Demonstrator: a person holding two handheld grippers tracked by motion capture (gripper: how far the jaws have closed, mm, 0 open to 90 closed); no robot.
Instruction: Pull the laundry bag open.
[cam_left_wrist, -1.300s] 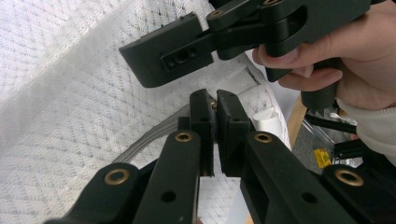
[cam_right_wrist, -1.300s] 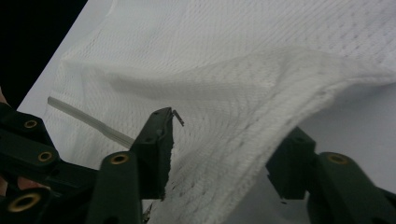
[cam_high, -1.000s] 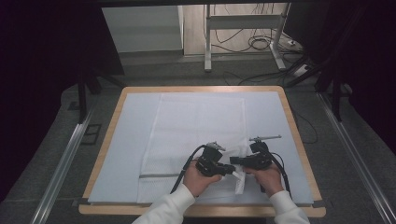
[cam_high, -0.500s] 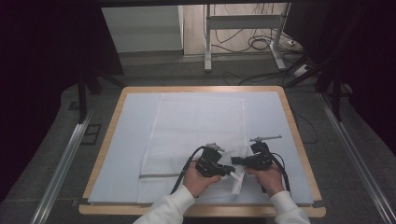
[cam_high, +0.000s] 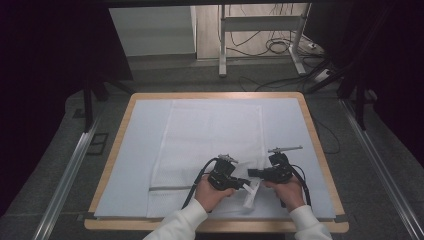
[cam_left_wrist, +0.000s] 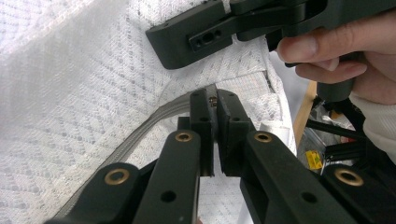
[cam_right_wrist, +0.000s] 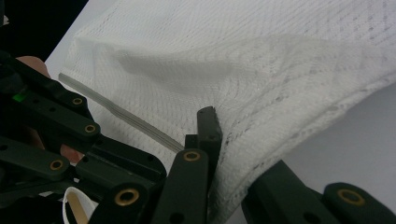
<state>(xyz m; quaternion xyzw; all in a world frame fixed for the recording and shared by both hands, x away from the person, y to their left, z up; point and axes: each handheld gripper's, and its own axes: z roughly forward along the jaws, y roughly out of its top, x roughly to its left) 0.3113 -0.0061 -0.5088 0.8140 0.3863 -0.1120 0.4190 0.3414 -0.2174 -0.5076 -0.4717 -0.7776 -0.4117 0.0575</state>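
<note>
We see two sleeved forearms reach in over the near edge of the counter (cam_high: 320, 135), a wood-rimmed board under a pale sheet. Each hand holds a black gripper, and the two meet close together near the near edge, right of centre.

The left gripper (cam_left_wrist: 215, 100) points toward the right one. From its own view we see its fingers (cam_left_wrist: 201, 116) clenched on the grey zipper band (cam_left_wrist: 140, 133) of a white mesh bag (cam_high: 215, 135), with barely a slit between them. Just past them we see the right gripper (cam_high: 256, 173), a thumb and finger on its handle.

In the right gripper view, one finger (cam_right_wrist: 208, 128) lies on top of a lifted fold of mesh, and the other sits below the fold's edge. The cloth runs between them, so we take them as grasping the bag at its corner. The grey band reaches up to that finger.

Between the two grippers the bag's near right corner is pulled up off the sheet. The rest of the bag lies flat, running from the near edge toward the far edge, down the middle of the counter.

Beyond the far edge we see a grey floor, a metal stand (cam_high: 260, 30) and loose cables (cam_high: 280, 47).
</note>
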